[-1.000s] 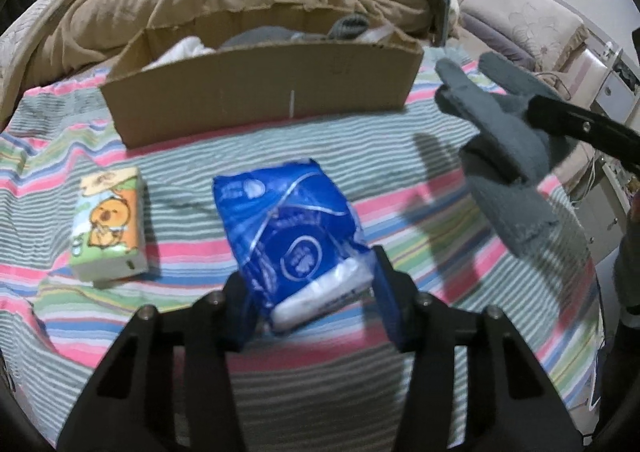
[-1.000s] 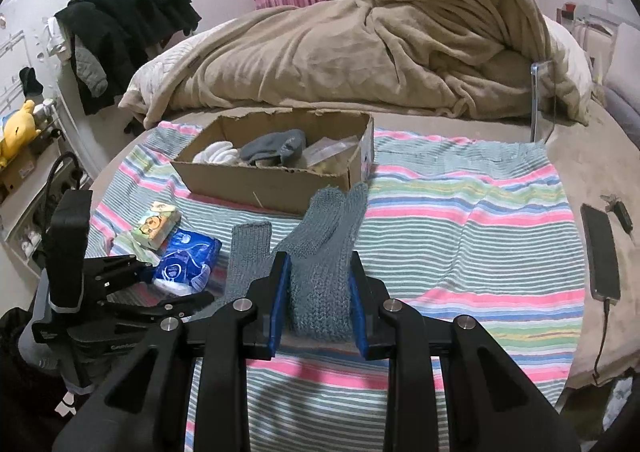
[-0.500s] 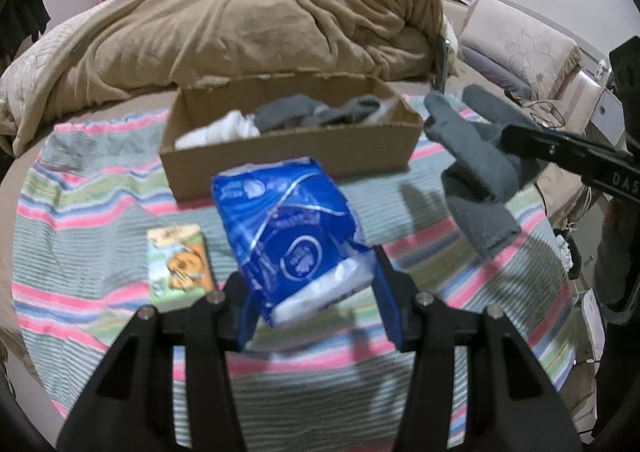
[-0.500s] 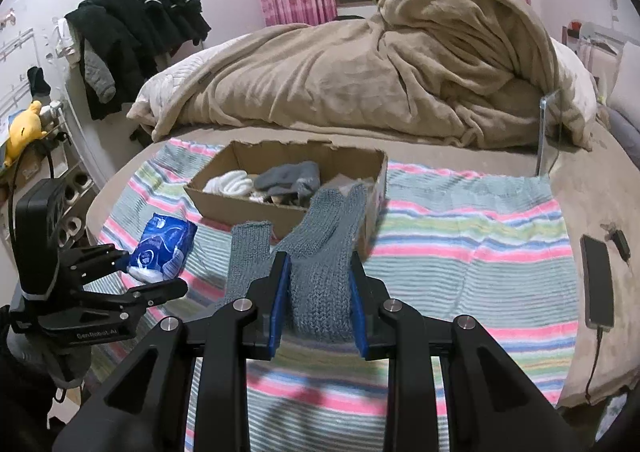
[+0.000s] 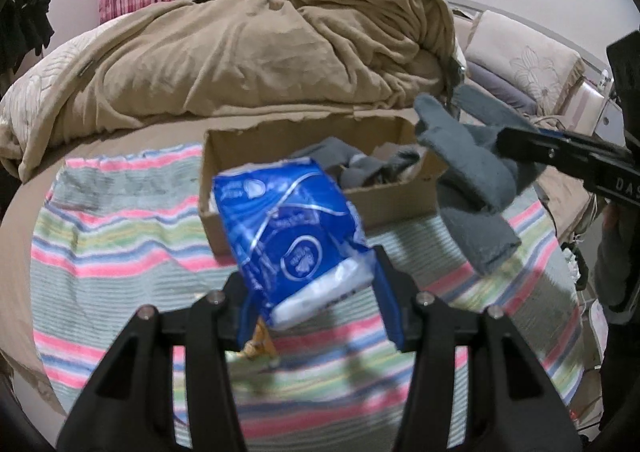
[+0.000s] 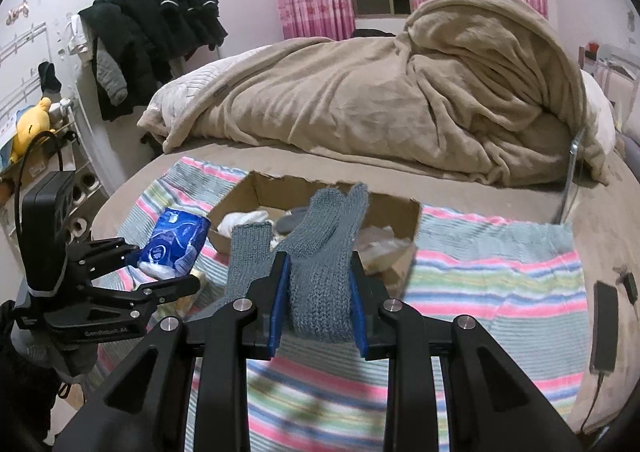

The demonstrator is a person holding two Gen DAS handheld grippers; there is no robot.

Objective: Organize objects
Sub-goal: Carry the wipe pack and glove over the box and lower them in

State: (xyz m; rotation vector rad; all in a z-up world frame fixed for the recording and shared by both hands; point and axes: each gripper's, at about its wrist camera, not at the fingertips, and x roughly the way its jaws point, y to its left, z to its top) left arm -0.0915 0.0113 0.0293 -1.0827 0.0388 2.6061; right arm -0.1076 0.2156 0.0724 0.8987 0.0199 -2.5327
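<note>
The left gripper (image 5: 310, 294) has its blue pads clamped on the near, torn end of a blue tissue pack (image 5: 294, 240), which juts forward and up, clear of the striped blanket (image 5: 120, 252). The right gripper (image 6: 318, 302) is clamped on a grey knitted glove (image 6: 322, 252); the cuff sits between the pads, the fingers stand up past them, and the thumb flops to the left.

Beyond both loads lies the cardboard box (image 6: 400, 211), open-topped, on the far half of the blanket, with a white item and grey clothing already inside. In the right wrist view the tissue pack hangs just left of the box's near left corner, and the glove's tips overlap the box opening. A small yellow-printed packet (image 5: 260, 344) shows only as a sliver under the left pads, on the blanket. A tan duvet (image 6: 400, 99) is heaped at the far side, and a phone (image 6: 604, 324) lies near the right edge of the bed.

Risks, as I judge them: the pack is gripped only at its soft open end, so it may sag or slip out before it is over the box. The limp glove could drape over the box wall instead of dropping in. With both grippers converging on one opening, they could knock each other or shove the light box along the blanket.
</note>
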